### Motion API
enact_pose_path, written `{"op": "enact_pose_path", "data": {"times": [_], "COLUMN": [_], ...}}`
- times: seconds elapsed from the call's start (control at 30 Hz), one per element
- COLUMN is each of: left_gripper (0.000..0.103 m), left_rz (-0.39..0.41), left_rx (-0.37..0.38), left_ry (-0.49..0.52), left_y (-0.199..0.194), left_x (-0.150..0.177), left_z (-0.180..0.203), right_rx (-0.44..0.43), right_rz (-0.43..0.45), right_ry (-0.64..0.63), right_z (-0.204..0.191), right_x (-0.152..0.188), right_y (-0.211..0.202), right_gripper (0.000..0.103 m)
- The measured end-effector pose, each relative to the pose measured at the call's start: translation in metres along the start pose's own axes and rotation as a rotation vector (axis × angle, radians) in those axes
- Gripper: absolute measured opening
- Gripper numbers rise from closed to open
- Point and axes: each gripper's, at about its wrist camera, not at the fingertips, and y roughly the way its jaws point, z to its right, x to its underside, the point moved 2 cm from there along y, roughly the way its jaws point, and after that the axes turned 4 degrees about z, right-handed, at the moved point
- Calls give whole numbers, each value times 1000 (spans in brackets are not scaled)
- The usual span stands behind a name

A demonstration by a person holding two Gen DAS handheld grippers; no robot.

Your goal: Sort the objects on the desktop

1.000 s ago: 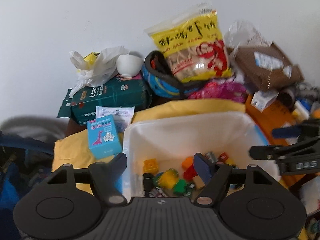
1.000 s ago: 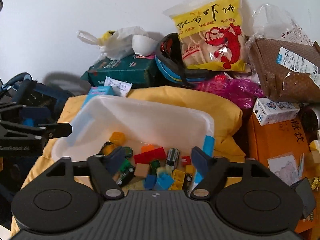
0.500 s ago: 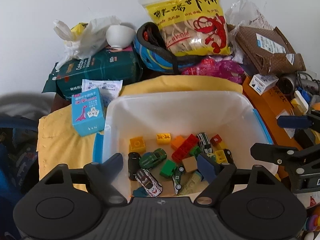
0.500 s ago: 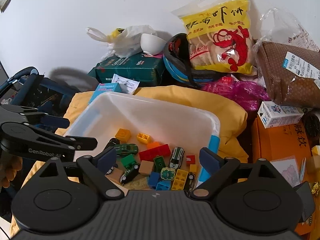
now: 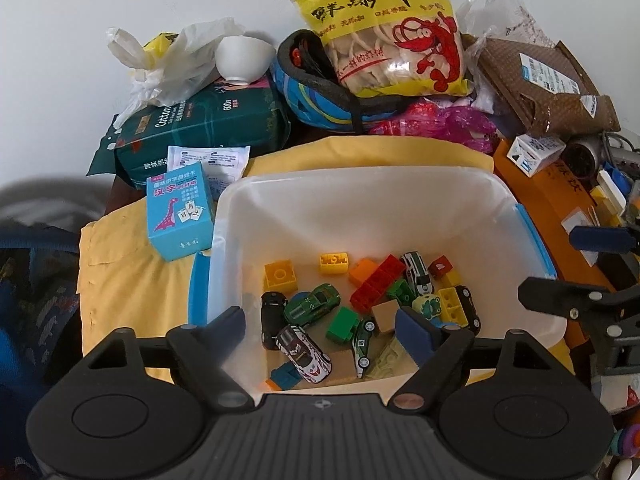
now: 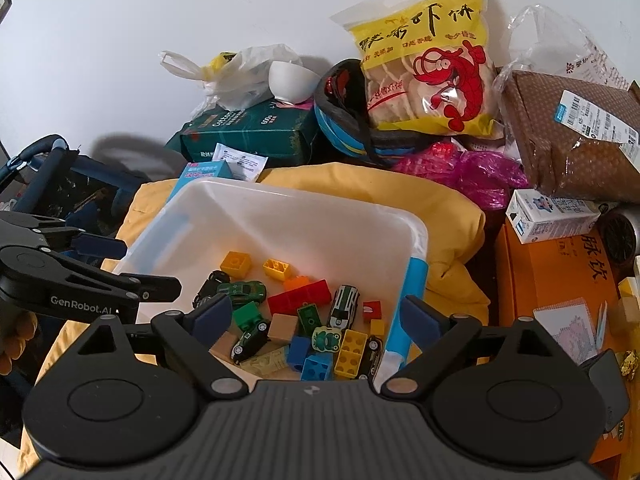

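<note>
In the left wrist view, the left tongs point(image 5: 320, 326) are held spread and empty over the near rim of a white plastic bin point(image 5: 360, 196) set on a yellow cloth point(image 5: 132, 280), and toy cars point(image 5: 312, 300) and building blocks point(image 5: 378, 278) are seen heaped on the bin's floor. In the right wrist view, the right tongs point(image 6: 318, 314) are likewise held wide apart with nothing gripped above the same bin point(image 6: 280, 216), in which a frog figure point(image 6: 326, 338) is seen among blocks and cars. Behind the bin, along the surface's far edge against a white wall point(image 6: 160, 8), a shrimp-cracker bag point(image 6: 428, 68), a white bowl point(image 6: 290, 80) and a green tissue pack point(image 6: 248, 132) are piled.
</note>
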Motion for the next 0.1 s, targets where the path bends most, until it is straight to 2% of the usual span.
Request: {"op": "enact_pose_path", "data": {"times": [0.1], "left_gripper": [85], "left_rz": [-1], "left_rx": [4], "left_ry": [-2], "left_y": [0], "left_x": [0], "left_z": [-1], "right_rx": [-2], "right_rz": [-3], "right_ry": [2], "right_z": [-1], "right_x": [3], "right_y": [0], "right_gripper": [94]}}
